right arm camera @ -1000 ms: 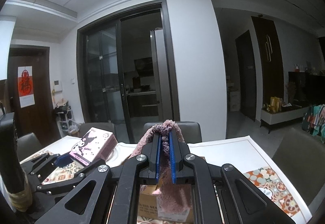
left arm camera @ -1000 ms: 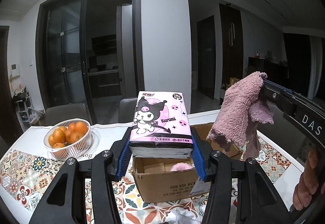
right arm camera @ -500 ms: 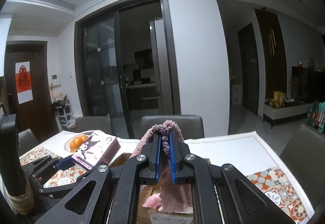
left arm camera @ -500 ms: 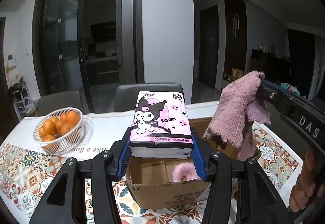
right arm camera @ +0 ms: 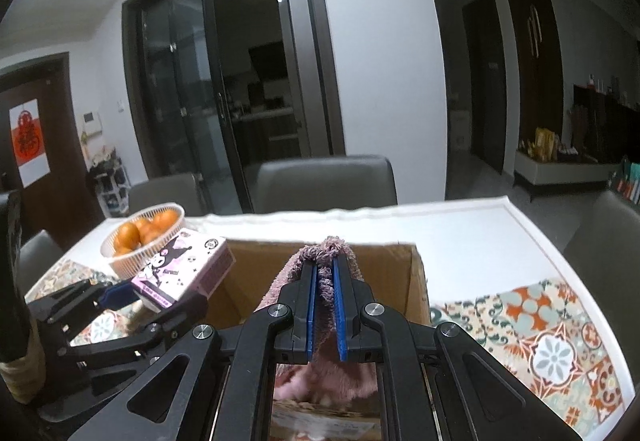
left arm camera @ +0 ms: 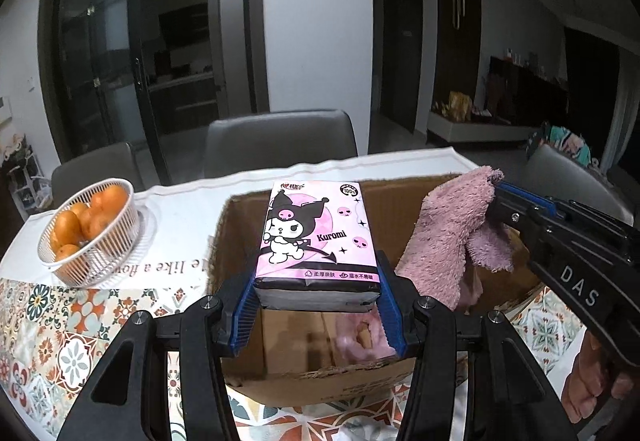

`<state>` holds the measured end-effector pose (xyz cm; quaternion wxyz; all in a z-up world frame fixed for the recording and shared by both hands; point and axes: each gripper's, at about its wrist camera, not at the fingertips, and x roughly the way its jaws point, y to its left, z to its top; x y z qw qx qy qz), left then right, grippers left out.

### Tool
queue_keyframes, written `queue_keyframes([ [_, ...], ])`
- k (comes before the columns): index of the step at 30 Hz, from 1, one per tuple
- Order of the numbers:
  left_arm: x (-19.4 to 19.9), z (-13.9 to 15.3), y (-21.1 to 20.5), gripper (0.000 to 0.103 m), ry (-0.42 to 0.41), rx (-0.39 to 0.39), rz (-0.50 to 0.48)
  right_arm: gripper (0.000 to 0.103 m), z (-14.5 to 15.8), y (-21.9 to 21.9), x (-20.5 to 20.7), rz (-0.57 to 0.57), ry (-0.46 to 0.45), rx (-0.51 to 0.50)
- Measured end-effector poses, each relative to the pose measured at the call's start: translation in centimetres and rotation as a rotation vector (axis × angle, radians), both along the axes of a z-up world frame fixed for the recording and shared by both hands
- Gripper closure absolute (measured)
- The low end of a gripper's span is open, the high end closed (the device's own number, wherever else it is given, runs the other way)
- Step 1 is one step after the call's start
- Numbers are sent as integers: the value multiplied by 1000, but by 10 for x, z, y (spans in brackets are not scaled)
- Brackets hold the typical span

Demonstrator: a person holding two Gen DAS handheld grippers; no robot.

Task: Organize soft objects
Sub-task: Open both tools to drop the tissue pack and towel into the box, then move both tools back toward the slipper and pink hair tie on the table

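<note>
Blue-padded fingers of the left gripper clamp both long sides of a pink-and-black printed soft tissue pack, held flat, face up, above the open brown cardboard box. Right gripper stands pinched tight on a fuzzy mauve-pink cloth, which bunches above the pads and hangs below them over the right half of the same box. Inside the box, near its front wall, lies a blurred pink fluffy item; its kind cannot be told. Box rests on a patterned tile-print tablecloth. White wire basket of oranges sits well left of the box. Grey chair stands behind the box, beyond the table's far edge
</note>
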<state>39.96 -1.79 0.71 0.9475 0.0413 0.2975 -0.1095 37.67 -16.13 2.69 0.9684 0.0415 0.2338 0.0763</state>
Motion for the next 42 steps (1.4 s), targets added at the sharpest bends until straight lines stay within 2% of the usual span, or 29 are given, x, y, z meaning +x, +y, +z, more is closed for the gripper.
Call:
queue_keyframes([
  [6, 9, -9, -8, 51, 52, 35, -12, 93, -12, -6, 11, -12, 60, 0],
  [7, 9, -9, -9, 48, 54, 38, -13, 92, -13, -7, 13, -13, 71, 2],
  [8, 9, -9, -10, 40, 57, 44, -12, 89, -15, -8, 14, -13, 83, 2],
  [9, 9, -9, -10, 37, 57, 49, -7, 77, -16, -7, 16, -13, 98, 6],
  [11, 6, -8, -10, 34, 48, 53, -3, 62, -18, -10, 16, -23, 103, 9],
  [14, 1, -6, -8, 28, 40, 58, 13, 60, -16, -13, 11, -46, 89, -8],
  [20, -17, -1, -4, 22, 6, 73, 29, 52, -10, -14, -5, -73, 70, -29],
  [25, -40, 9, 2, 16, -45, 82, 45, 51, -5, -10, -26, -78, 60, -30],
  [29, -58, 19, 7, 14, -67, 80, 51, 51, 1, -10, -43, -91, 46, -10],
  [42, -120, 47, 26, 9, -145, 62, 78, 40, 28, -1, -105, -105, -27, 16],
])
